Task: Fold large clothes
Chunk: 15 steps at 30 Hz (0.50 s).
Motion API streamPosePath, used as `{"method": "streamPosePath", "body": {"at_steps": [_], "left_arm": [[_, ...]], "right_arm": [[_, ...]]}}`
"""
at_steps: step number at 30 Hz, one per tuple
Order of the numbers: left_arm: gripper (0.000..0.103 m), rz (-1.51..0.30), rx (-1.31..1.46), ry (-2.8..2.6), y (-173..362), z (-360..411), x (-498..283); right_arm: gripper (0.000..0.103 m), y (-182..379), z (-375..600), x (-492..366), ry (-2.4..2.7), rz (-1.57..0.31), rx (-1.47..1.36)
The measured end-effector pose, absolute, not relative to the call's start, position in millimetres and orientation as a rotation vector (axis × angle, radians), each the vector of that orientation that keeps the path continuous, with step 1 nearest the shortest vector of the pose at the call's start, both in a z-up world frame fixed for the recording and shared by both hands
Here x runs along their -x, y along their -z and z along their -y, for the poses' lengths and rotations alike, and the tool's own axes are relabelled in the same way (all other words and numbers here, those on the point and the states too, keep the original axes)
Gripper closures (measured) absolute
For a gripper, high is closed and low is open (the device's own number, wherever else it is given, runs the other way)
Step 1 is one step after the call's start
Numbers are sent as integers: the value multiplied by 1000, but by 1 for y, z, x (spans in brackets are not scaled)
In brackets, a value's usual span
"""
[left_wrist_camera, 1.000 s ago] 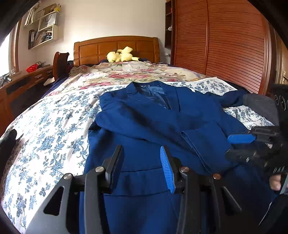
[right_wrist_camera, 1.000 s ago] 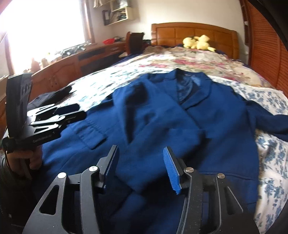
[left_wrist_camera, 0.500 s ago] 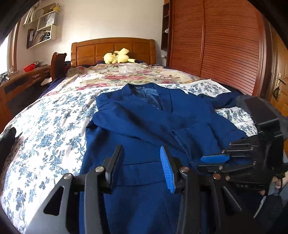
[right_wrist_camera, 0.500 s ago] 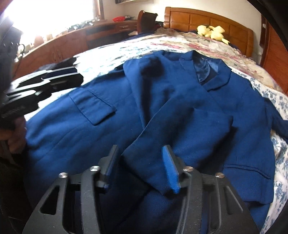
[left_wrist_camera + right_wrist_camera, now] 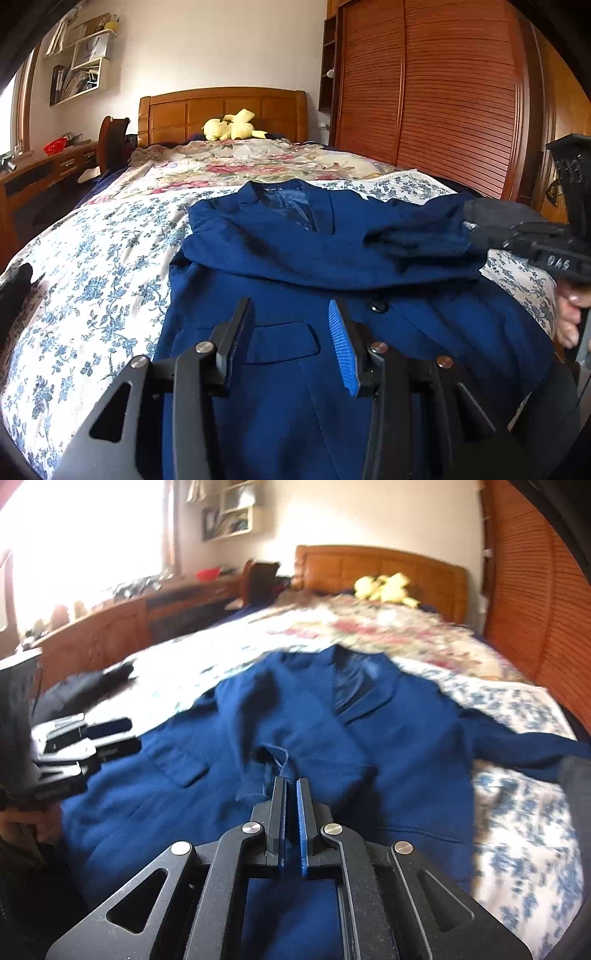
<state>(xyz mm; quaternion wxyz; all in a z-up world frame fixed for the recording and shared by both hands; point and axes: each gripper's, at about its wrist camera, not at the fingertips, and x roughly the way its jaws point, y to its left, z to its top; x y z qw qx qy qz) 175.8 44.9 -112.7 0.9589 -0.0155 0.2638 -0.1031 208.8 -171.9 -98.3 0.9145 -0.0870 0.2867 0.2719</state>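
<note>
A dark blue suit jacket (image 5: 295, 258) lies front up on the floral bed, collar toward the headboard; it also shows in the right wrist view (image 5: 332, 720). One sleeve is folded across its chest. My left gripper (image 5: 291, 314) is open and empty, just above the jacket's lower pocket. My right gripper (image 5: 291, 781) is shut on the cuff end of the folded sleeve (image 5: 275, 760) and holds it lifted over the jacket's middle. The right gripper shows at the right edge of the left wrist view (image 5: 546, 254).
The bed (image 5: 92, 277) has a blue floral sheet and a flowered quilt. A yellow plush toy (image 5: 232, 127) sits by the wooden headboard. A slatted wooden wardrobe (image 5: 443, 103) stands on the right. A wooden desk (image 5: 110, 624) runs along the left wall.
My right gripper has shut on the sleeve cuff and lifted it off the jacket. My left gripper stayed open, now lower over the pocket.
</note>
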Motion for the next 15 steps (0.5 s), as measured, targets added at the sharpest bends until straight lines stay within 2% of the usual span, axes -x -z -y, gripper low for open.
{"method": "streamPosePath", "body": {"at_steps": [7, 15], "left_arm": [[63, -528, 40, 228, 110, -44, -174], [63, -531, 37, 233, 111, -41, -175]], "right_arm": [[101, 82, 198, -188, -497, -571, 140], [100, 130, 206, -203, -428, -717, 170]]}}
